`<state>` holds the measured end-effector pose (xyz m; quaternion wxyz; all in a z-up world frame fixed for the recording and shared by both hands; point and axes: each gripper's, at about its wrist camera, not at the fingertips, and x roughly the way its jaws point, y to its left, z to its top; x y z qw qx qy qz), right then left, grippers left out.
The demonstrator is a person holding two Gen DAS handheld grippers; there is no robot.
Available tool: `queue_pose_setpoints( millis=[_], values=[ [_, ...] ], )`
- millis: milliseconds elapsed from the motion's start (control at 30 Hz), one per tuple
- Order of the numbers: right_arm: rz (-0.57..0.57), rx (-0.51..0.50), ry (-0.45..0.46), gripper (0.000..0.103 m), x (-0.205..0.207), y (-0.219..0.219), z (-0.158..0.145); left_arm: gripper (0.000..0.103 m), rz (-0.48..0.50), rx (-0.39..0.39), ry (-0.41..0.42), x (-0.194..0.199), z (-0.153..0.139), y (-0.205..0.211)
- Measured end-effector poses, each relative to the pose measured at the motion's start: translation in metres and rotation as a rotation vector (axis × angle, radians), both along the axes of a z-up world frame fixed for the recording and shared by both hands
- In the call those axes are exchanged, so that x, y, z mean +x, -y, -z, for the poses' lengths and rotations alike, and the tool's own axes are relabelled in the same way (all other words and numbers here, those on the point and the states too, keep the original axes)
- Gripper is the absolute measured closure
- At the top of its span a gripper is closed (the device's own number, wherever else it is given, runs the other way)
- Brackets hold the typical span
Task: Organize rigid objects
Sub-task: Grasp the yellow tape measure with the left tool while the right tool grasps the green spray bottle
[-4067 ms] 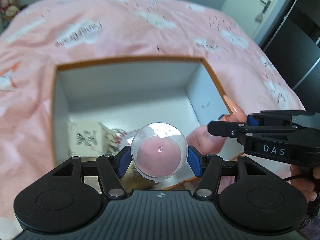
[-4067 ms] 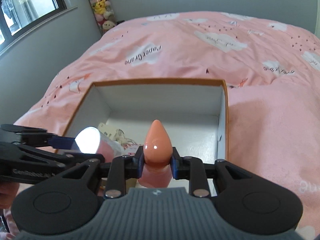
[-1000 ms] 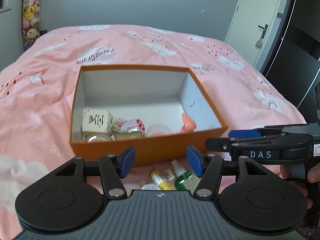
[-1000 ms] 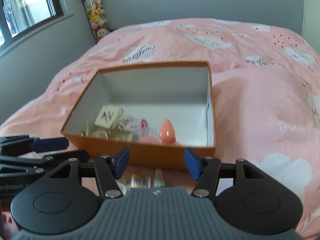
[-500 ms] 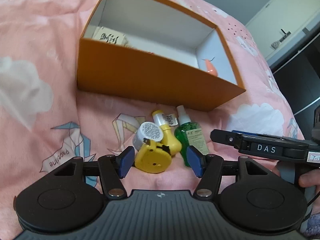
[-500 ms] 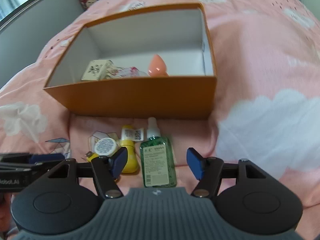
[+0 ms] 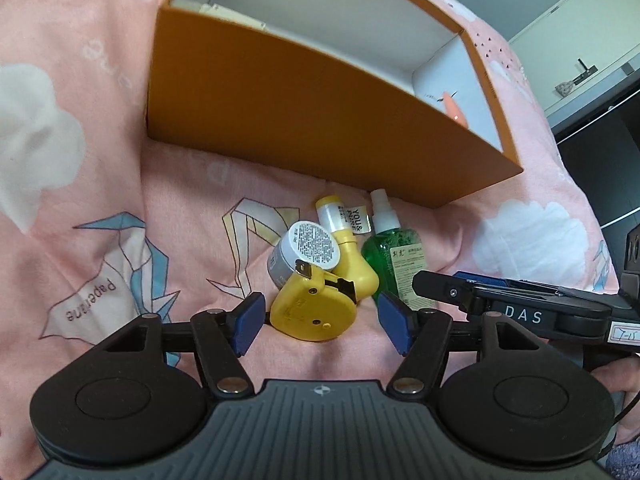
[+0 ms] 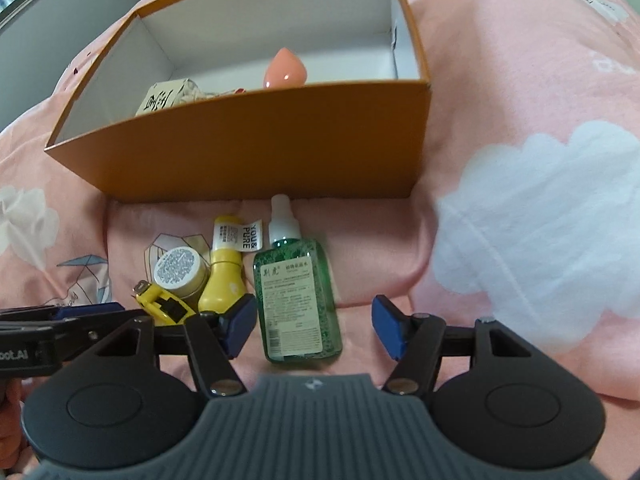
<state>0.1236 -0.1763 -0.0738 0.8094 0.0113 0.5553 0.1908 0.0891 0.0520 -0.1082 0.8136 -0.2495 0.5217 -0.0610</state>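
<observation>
While both jaws gape, yellow tape measure [image 7: 312, 312] sits between left, green bottle [image 8: 298, 300] between right

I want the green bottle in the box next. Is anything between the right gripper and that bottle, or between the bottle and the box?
Nothing visible blocks the right gripper: the green bottle lies flat between its open fingers. Toward the orange box, only the box's near wall stands in the path, so the bottle likely must be lifted over it.
</observation>
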Motion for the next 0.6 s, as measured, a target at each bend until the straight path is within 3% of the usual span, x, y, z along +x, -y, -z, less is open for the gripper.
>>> queue_pose_setpoints(
  millis=[433, 533, 600],
  values=[
    [-0.116, -0.033, -0.017, 0.060, 0.007, -0.026, 0.017, 0.028, 0.010, -0.009, -0.062, 0.015, 0.020, 0.007],
    [-0.125, -0.045, -0.004, 0.075, 0.006, -0.029, 0.014, 0.028, 0.004, -0.020, -0.057, 0.015, 0.020, 0.004],
    [-0.125, -0.035, -0.001, 0.078, 0.005, -0.028, 0.011, 0.028, 0.001, -0.023, -0.066, 0.015, 0.022, 0.003]
  ],
)
